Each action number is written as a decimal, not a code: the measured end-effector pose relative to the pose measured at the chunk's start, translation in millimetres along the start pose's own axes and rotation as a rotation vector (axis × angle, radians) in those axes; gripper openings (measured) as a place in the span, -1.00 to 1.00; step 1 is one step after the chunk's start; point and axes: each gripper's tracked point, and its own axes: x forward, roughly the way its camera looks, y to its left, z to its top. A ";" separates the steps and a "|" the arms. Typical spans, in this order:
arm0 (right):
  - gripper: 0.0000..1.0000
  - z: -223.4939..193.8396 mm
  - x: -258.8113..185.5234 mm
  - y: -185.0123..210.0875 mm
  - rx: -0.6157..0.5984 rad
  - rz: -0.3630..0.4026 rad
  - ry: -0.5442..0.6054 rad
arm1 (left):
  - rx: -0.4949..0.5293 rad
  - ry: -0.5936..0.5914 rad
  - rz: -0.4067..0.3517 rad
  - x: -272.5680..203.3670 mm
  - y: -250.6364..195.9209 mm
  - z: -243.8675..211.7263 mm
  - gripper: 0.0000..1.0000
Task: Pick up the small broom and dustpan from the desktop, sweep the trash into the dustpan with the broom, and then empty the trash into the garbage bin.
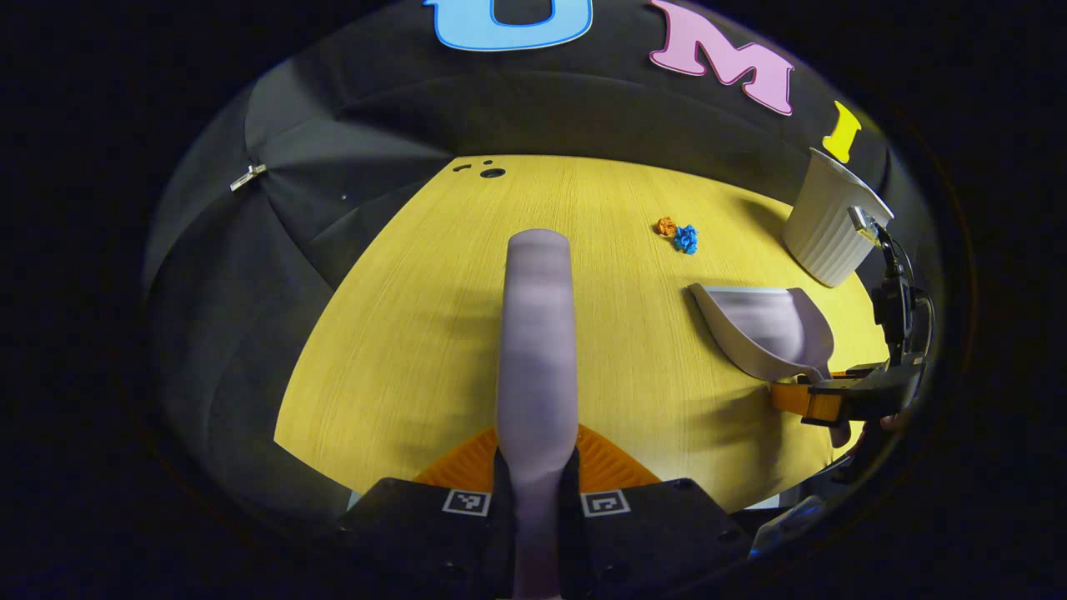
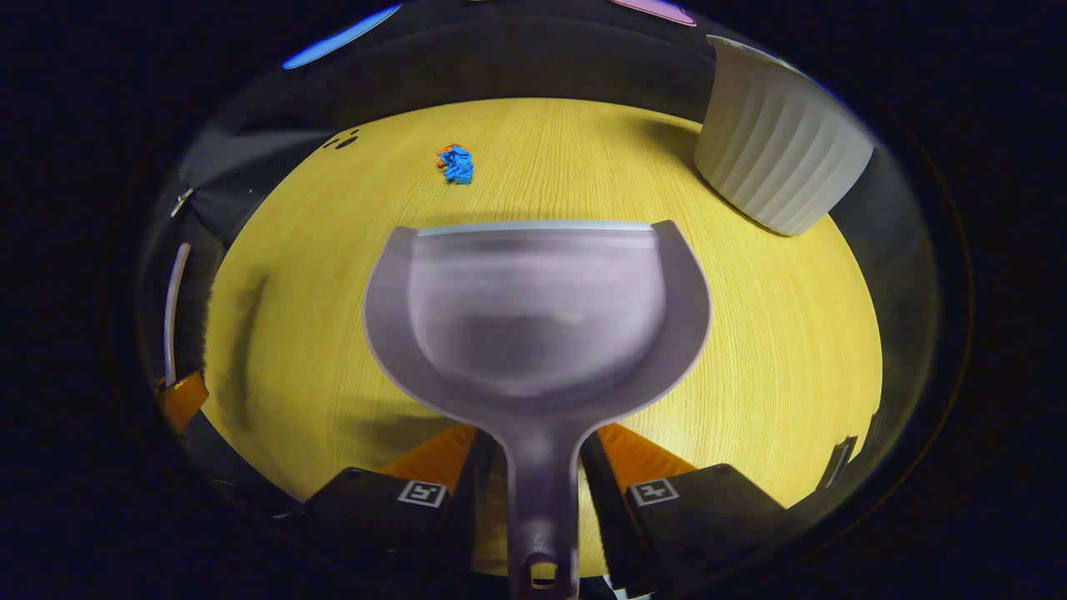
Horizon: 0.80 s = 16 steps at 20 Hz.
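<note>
1. Left gripper (image 1: 533, 479) – both fingers clamp the handle of the small broom (image 1: 536, 333). The broom runs forward from the jaws over the yellow desktop (image 1: 400, 333); its bristle end cannot be made out.
2. Right gripper (image 2: 542, 475) – closed on the narrow handle of the dustpan (image 2: 533, 308). The pan is carried with its straight front lip pointing away from the hand. Its scoop looks empty.
3. In the left gripper view the dustpan (image 1: 771, 329) sits off to the right, held by the other gripper (image 1: 821, 404), with its shadow on the wood below it; whether it touches the surface I cannot tell.
4. Trash: a blue paper wad (image 1: 686, 239) touching an orange wad (image 1: 665, 226), lying on the bare desktop beyond both tools, well apart from the pan's lip.
5. Garbage bin (image 2: 775, 158) – white, ribbed, standing at the far right of the desktop, near the dustpan's side.
6. Judgement of step: pickup of both tools appears done; sweeping not yet begun.
7. Next move calls for setting the pan's lip flat on the wood just beside the wads, then bringing the broom round behind them to push both in.
</note>
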 end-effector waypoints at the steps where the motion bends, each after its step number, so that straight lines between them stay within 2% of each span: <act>1: 0.17 0.2 0.3 0.0 0.014 0.008 0.013 | -0.003 0.006 -0.002 1.3 -1.8 -1.1 -0.50; 2: -0.01 0.2 1.2 -0.3 0.009 0.018 0.020 | 0.001 0.012 -0.002 3.6 -3.6 -3.3 -0.50; 4: -0.22 0.3 0.0 -0.5 -0.036 0.055 0.025 | 0.023 0.026 0.003 6.3 -4.3 -7.7 -0.50; 7: -0.26 -2.3 -1.7 0.2 -0.137 0.105 0.015 | 0.020 0.052 -0.018 14.2 -12.9 -7.5 -0.50; 8: -0.37 -3.5 -4.2 0.6 -0.168 0.120 0.017 | 0.019 0.057 -0.028 18.1 -16.0 -5.0 -0.50; 9: -0.28 -4.3 -4.4 0.3 -0.186 0.134 0.023 | 0.027 0.057 -0.036 22.3 -18.3 1.5 -0.51; 16: -0.28 -2.0 -3.9 -26.2 -0.256 0.163 0.047 | 0.262 0.052 -0.081 71.8 -36.5 84.5 -0.50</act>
